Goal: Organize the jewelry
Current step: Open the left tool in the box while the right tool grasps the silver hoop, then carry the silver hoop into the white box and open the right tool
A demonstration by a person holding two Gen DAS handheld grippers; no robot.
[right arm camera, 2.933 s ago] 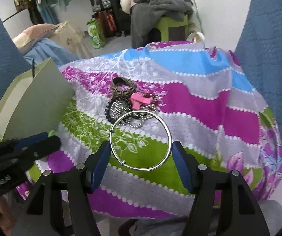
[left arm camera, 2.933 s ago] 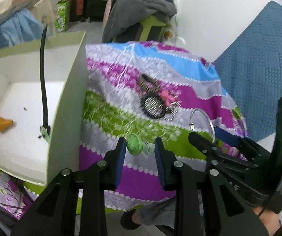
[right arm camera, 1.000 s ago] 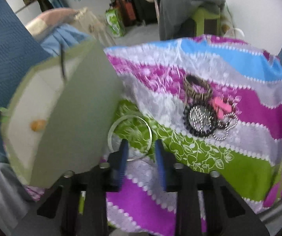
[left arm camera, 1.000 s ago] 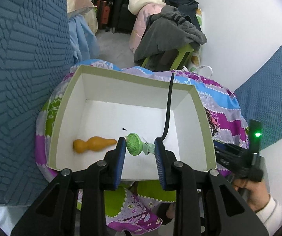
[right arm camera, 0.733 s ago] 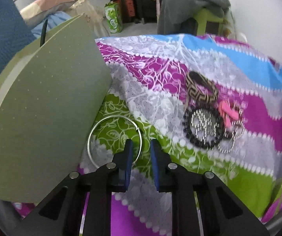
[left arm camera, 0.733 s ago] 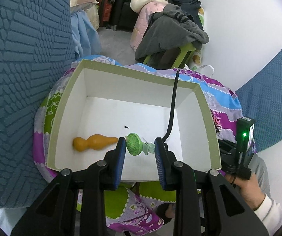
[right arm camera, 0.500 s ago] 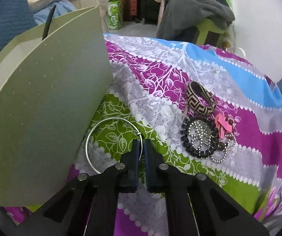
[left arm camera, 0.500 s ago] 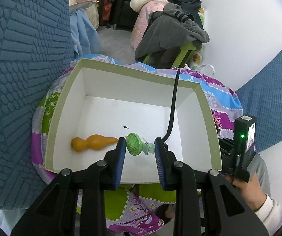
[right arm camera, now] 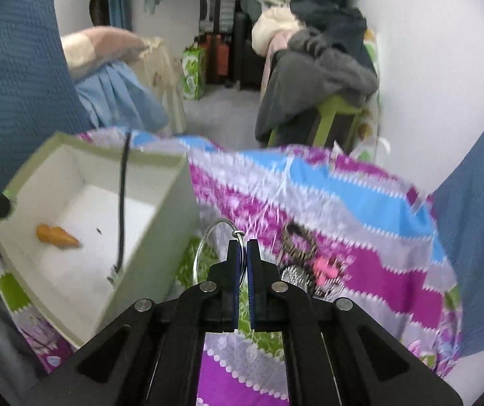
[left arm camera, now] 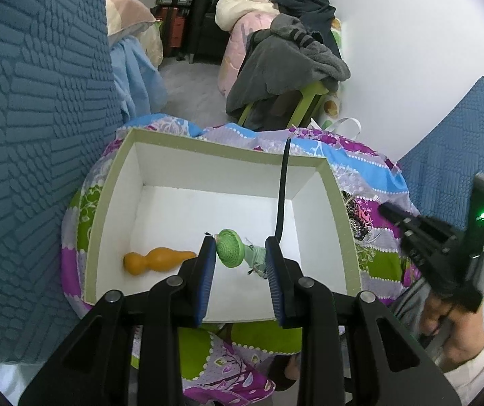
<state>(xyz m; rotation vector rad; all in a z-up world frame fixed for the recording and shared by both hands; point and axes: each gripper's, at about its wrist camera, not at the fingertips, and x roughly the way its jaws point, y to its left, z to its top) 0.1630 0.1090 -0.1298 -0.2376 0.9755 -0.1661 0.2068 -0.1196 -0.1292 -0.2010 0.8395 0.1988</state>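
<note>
An open box with a green rim (left arm camera: 221, 154) and white inside sits on a striped cloth. My left gripper (left arm camera: 240, 260) hovers over it, shut on a green pendant (left arm camera: 230, 248). The pendant's black cord (left arm camera: 281, 189) runs up over the box's far wall. An orange gourd charm (left arm camera: 154, 260) lies on the box floor. Right of the box (right arm camera: 181, 209), my right gripper (right arm camera: 242, 247) is shut on a thin silver hoop (right arm camera: 204, 240), held above the cloth. It also shows in the left wrist view as a dark, blurred right gripper (left arm camera: 385, 208).
A heap of jewelry lies on the cloth (right arm camera: 360, 203): a patterned bangle (right arm camera: 297, 240), a pink piece (right arm camera: 324, 267) and a beaded bracelet (right arm camera: 292, 275). Blue quilted panels (left arm camera: 39, 101) flank the table. A chair piled with grey clothes (left arm camera: 286, 67) stands behind.
My right gripper closed on the silver hoop and lifted it off the cloth beside the box. The left gripper stayed over the box with the pendant.
</note>
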